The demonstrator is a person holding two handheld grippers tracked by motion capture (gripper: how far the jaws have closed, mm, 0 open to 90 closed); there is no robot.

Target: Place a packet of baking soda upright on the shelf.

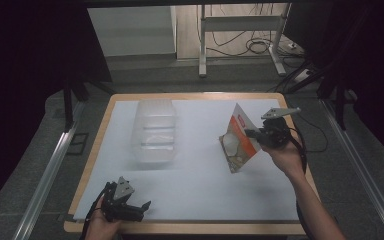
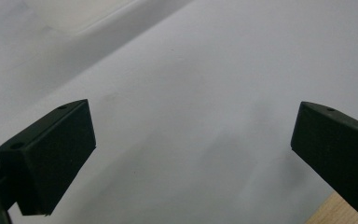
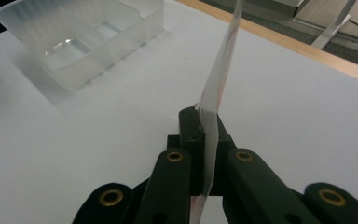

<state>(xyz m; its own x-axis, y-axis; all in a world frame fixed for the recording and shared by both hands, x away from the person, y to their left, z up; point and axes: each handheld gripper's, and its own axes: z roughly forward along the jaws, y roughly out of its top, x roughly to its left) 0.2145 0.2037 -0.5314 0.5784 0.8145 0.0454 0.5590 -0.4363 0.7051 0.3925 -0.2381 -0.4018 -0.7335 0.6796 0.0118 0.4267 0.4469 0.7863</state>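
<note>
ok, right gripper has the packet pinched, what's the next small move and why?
Probably carry the packet left toward the clear plastic bin. The right gripper already clamps it clear of the table, the bin sits open and empty, and the left gripper waits open near the front edge.

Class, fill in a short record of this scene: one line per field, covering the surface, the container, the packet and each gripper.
Surface: white sheet covering a wooden table
Container: clear plastic tub, empty, at the sheet's far left
Packet: flat orange-and-white packet, held tilted above the sheet
Right gripper: shut on the packet's edge
Left gripper: open, holding nothing, low over the sheet's near edge
</note>
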